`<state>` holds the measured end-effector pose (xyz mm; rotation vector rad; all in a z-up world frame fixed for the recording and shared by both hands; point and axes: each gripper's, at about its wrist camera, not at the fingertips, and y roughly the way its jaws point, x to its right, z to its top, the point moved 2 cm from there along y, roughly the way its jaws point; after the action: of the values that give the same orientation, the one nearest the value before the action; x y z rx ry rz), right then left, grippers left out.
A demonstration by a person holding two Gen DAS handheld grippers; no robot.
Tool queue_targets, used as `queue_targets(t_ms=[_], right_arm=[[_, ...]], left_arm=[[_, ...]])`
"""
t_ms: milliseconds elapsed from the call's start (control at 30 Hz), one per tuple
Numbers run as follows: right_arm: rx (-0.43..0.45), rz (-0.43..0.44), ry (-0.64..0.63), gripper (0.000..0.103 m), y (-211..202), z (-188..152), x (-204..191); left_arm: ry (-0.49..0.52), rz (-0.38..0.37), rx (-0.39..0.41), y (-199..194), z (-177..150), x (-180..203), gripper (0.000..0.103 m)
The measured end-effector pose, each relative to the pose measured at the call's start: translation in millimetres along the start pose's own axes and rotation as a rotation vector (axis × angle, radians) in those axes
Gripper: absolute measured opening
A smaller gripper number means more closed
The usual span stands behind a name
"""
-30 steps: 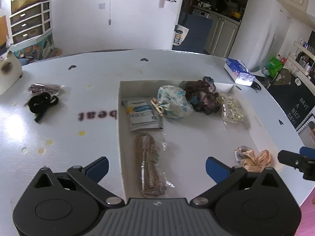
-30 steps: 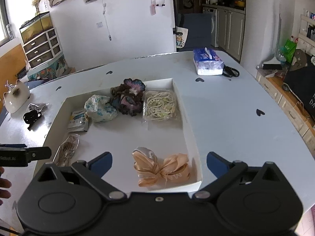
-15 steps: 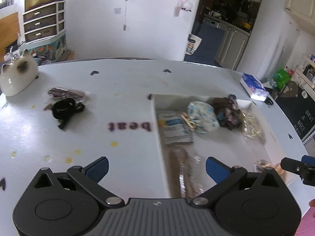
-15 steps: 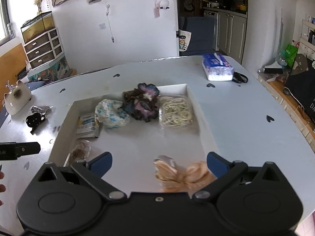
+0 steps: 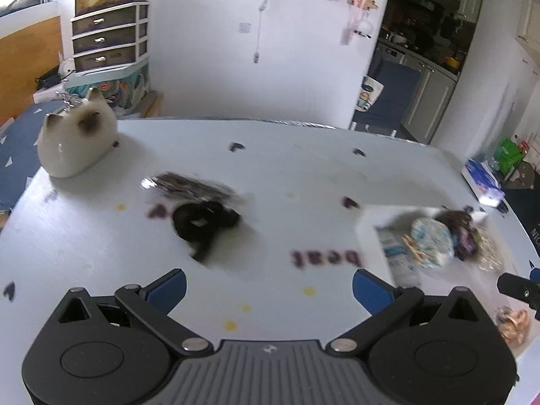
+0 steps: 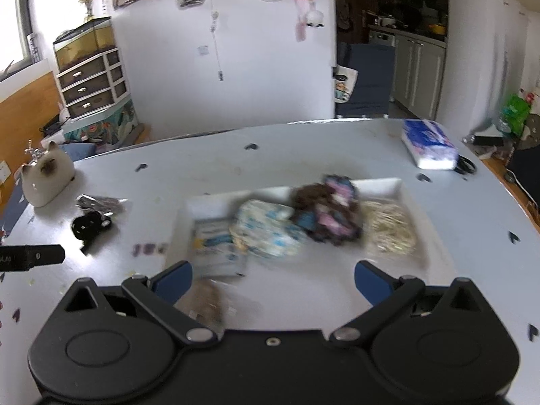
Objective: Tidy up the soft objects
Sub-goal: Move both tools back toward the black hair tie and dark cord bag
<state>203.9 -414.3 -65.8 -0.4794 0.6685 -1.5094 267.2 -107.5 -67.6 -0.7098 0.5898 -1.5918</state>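
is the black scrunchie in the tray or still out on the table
Out. The black scrunchie lies on the bare table, left of the white tray, beside a dark packet.

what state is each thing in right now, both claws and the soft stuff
left claw: open, empty, above the table
right claw: open, empty, over the tray
black scrunchie: loose on the table, outside the tray
dark packet: on the table beside the black scrunchie
white tray: holds several soft items
blue-print pouch: in the tray
dark scrunchie: in the tray
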Motion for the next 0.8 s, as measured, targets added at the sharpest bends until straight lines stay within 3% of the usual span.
queue_targets(t_ms=[433, 667, 800], right_arm=[[0.032, 0.106, -0.070, 0.103, 47, 37, -122], [0.021, 0.167, -0.111, 0.103, 87, 54, -183], [0.010, 0.210, -0.141, 0.103, 113, 58, -212]], left_arm=[[0.066, -0.003, 0.031, 37, 58, -87, 0.103], [0.087, -0.107, 0.034, 70, 90, -121, 0.103], [0.146, -0.128, 0.038, 94, 109, -131, 0.103]])
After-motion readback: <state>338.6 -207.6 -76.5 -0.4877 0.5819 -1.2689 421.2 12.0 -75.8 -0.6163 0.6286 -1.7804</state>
